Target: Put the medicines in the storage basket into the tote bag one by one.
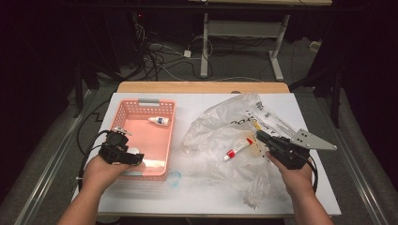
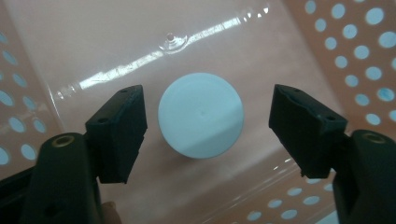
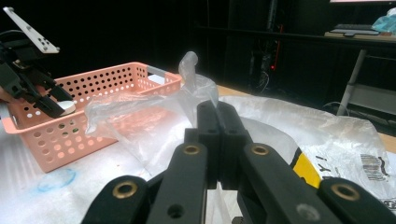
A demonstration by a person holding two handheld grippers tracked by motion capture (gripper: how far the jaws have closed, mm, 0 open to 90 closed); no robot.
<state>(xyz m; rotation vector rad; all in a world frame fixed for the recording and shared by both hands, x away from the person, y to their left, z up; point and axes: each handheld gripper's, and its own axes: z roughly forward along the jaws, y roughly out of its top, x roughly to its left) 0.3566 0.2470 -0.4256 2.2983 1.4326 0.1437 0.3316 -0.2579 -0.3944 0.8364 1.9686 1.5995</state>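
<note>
right gripper (image 3: pixel 217 122) on plastic bag (image 3: pixel 299 135)

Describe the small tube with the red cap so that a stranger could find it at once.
Start from the pink basket on the table's left; right of it lies a crumpled clear plastic bag. The tube lies there, near the right gripper: white, red-capped, unlike the bottle inside the basket.

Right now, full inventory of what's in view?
basket: 1, pink, perforated, table left
small bottle: 1, white, in basket, far end, lying down
round cap: 1, white, on basket floor, between open left jaws
plastic bag: 1, clear, crumpled, table centre-right
tube: 1, white with red cap, on or in the bag, cannot tell which
table: 1, white top
left gripper: black, open, in basket
right gripper: black, shut on plastic bag
</note>
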